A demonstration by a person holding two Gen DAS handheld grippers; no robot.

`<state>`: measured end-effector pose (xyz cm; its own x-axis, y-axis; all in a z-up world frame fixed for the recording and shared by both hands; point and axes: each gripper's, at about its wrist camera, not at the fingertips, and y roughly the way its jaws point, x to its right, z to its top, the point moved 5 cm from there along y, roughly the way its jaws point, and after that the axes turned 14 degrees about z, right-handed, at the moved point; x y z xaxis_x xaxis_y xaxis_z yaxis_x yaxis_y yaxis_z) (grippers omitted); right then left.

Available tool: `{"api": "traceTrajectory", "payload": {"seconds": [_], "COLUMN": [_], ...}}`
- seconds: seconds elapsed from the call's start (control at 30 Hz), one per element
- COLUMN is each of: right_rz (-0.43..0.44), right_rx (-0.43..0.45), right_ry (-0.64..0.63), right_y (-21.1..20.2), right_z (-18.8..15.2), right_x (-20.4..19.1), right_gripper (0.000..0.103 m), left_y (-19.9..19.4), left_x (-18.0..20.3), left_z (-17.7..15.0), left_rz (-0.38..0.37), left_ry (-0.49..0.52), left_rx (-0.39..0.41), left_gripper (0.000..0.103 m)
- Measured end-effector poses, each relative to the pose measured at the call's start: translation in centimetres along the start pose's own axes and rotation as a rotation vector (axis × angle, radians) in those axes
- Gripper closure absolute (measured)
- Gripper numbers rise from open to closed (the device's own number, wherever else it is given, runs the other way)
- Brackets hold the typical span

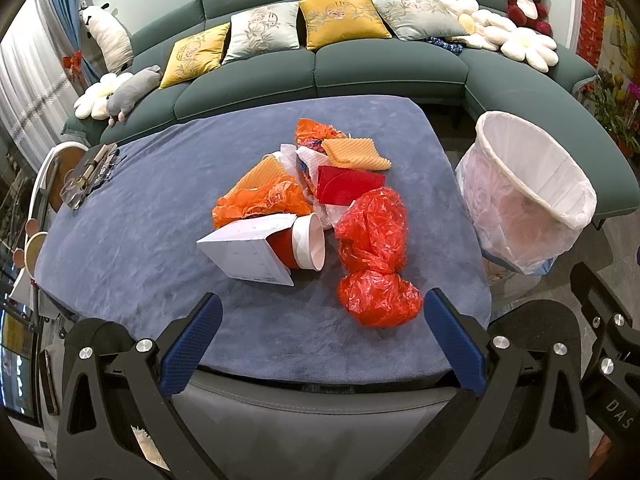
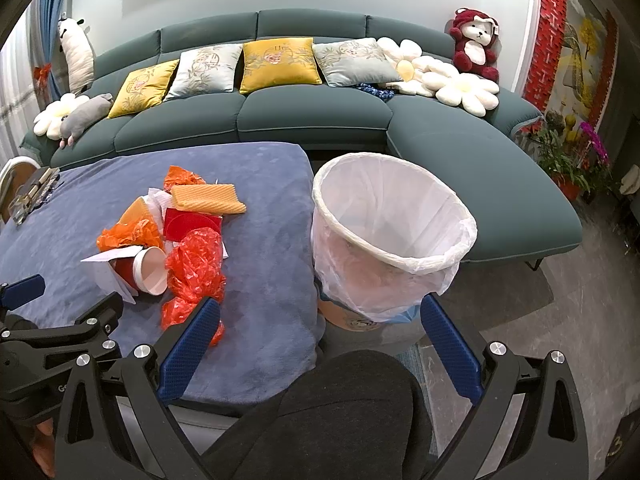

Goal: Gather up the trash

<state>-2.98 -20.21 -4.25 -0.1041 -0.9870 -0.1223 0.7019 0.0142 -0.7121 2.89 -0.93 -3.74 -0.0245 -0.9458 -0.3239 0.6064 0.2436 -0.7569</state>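
A heap of trash lies on the blue-cloth table (image 1: 120, 240): a red plastic bag (image 1: 374, 264), an orange plastic bag (image 1: 260, 202), a red and white paper cup (image 1: 306, 246) on its side, a white box (image 1: 248, 254), a red card (image 1: 346, 184) and orange wafer-like pieces (image 1: 354, 154). The heap also shows in the right wrist view, with the red bag (image 2: 194, 268) nearest. My left gripper (image 1: 322, 320) is open and empty above the table's near edge, short of the red bag. My right gripper (image 2: 320, 320) is open and empty, in front of the white-lined trash bin (image 2: 384, 240).
The bin (image 1: 528, 192) stands on the floor at the table's right side. A green sofa (image 1: 360, 68) with cushions and plush toys curves behind the table. A glass item (image 1: 86, 176) lies at the table's far left. A dark-clothed knee (image 2: 352, 408) is below the right gripper.
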Motion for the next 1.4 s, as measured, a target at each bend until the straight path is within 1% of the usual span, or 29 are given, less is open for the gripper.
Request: {"api": "traceTrajectory", "payload": {"seconds": [1.4], "right_rz": [-0.004], "right_rx": [0.004], "right_ry": [-0.002], "right_y": [-0.09], "right_z": [-0.05], "right_x": [-0.17], "right_gripper": [0.007], "left_y": [0.0], "left_x": [-0.06], "left_z": [-0.3], "left_rz": [-0.005], "left_ry": [0.006], "left_rx": [0.006], "left_gripper": [0.007]}}
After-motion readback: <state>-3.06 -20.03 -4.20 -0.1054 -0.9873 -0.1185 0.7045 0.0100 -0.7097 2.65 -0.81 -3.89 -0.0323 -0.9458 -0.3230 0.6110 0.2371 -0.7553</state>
